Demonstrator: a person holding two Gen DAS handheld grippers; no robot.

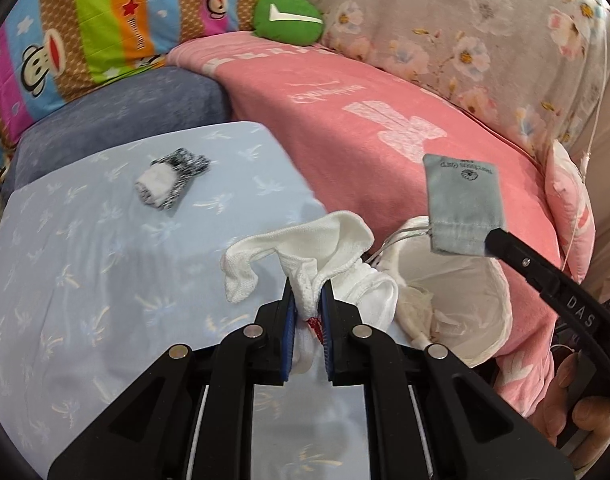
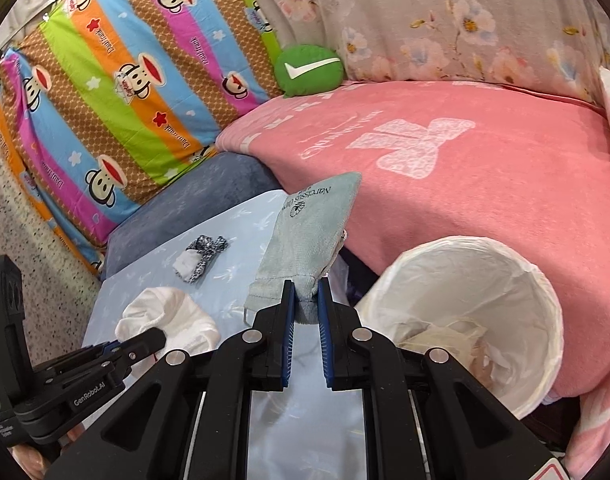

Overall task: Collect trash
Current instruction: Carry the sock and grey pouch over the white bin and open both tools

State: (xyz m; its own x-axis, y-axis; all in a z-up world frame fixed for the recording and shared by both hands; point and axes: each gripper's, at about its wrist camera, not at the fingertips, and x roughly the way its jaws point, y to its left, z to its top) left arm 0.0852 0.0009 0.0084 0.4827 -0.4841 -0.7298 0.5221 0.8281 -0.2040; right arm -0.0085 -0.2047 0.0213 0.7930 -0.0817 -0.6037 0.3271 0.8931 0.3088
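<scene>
Bed with pink blanket (image 2: 485, 208) fills the background; pale blue sheet (image 1: 105, 280) with palm print covers the near surface.

Trash bin (image 2: 545, 292), white liner, stands open against the blanket edge; crumpled paper or plastic already lies in its bottom. Thin liner looks likely to collapse if the rim is pushed.

White sock (image 1: 337, 252): soft knit, limp, very light. Left gripper (image 1: 308, 304) has its fingers pinched onto a bunched fold near the middle, with both ends drooping free. It hangs just beside the bin's rim. Grip on a bunch looks secure; the knit gives good friction against the blue pads.

Grey-blue cloth pouch (image 2: 309, 236), printed logo, drawstring at the hemmed mouth: soft, light, holds a flat shape better than the sock. Right gripper (image 2: 306, 300) has its fingers clamped on the hemmed edge, the thickest and best place to hold. In the left wrist view it sits above the bin's far rim.

Small rolled black-and-white sock (image 1: 171, 178) lies untouched on the blue sheet, well apart from the bin. Compact and squashy; judged easiest to take across the rolled body.
</scene>
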